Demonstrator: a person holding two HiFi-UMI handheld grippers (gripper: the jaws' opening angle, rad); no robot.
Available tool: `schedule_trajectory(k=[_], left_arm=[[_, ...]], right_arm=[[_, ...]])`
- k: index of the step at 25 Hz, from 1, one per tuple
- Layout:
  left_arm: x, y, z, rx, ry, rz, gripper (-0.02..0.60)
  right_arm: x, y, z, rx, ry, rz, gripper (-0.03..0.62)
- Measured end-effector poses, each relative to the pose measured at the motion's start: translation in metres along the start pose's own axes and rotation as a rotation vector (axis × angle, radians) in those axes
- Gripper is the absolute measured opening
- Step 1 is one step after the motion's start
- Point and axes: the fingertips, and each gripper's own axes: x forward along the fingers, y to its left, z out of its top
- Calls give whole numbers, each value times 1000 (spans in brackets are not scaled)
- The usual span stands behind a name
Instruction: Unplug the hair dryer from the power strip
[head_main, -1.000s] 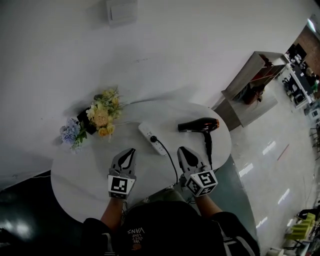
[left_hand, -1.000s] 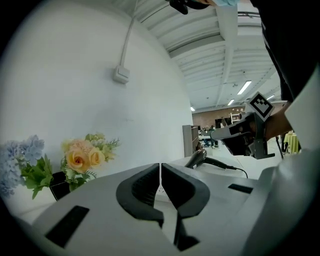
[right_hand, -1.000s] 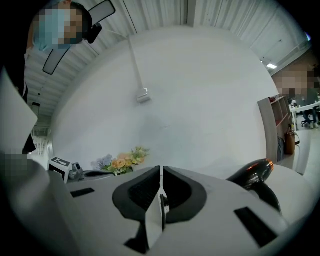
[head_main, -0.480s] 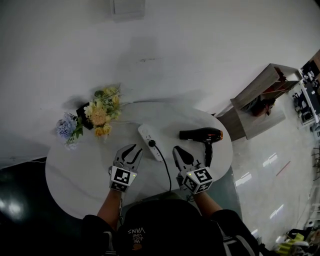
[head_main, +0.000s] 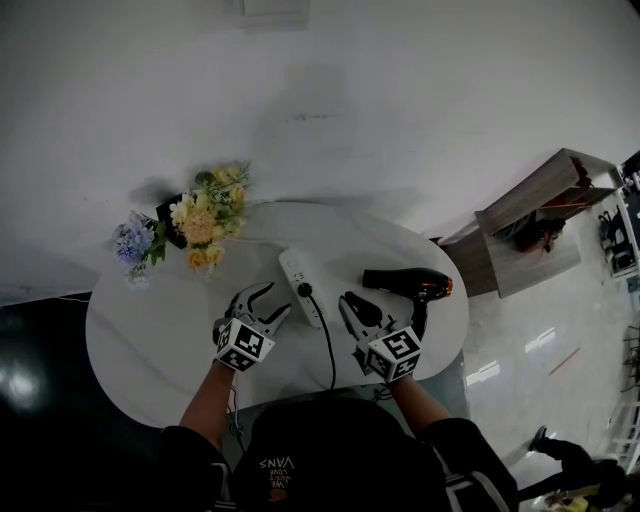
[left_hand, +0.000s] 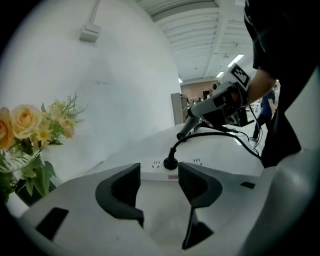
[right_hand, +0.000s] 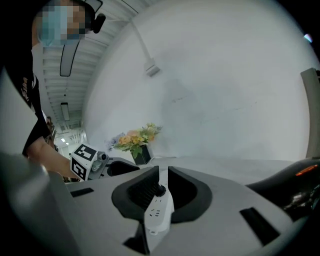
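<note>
Starting at the left edge of the round white table (head_main: 140, 330), we see a bouquet (head_main: 200, 215) of yellow and pale blue flowers in a dark vase, close to the wall. Nearer to us and to its right is the left gripper (head_main: 272, 300). Its jaws are opening with nothing between the pads, and they point at the white power strip (head_main: 298, 272), which lies just beyond the tips near the table's middle. A black plug (head_main: 305, 290) sits in the strip, and its black cord (head_main: 330, 350) curves back toward our body. Just right of the plug is the right gripper (head_main: 346, 299), its jaws drawn together on nothing. In its own view the strip and plug show past the narrow slit between the pads, and the tips seem clear of the cord, though we can't be sure from here. Further right, the black hair dryer (head_main: 410, 283) lies on its side near the table's edge, nozzle toward the strip. Beyond the table stands a wooden shelf unit (head_main: 540, 215).
</note>
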Motion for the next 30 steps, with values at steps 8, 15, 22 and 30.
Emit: schedule_trajectory(k=[8,15,22,30], left_arm=[[22,-13,-13,169,113,-102,304],[38,-11,-19,280,178,-170,313],[54,-12,-27,463,238,-266,336],[65,-11,-33,599,265,-384,337]], right_arm=[[16,5,-21,-123,117,125,48],[31,2,-41,-220,217,219,97],[48,9,-55,-322,285,346,138],[73,19,-60,-553,282,455,153]])
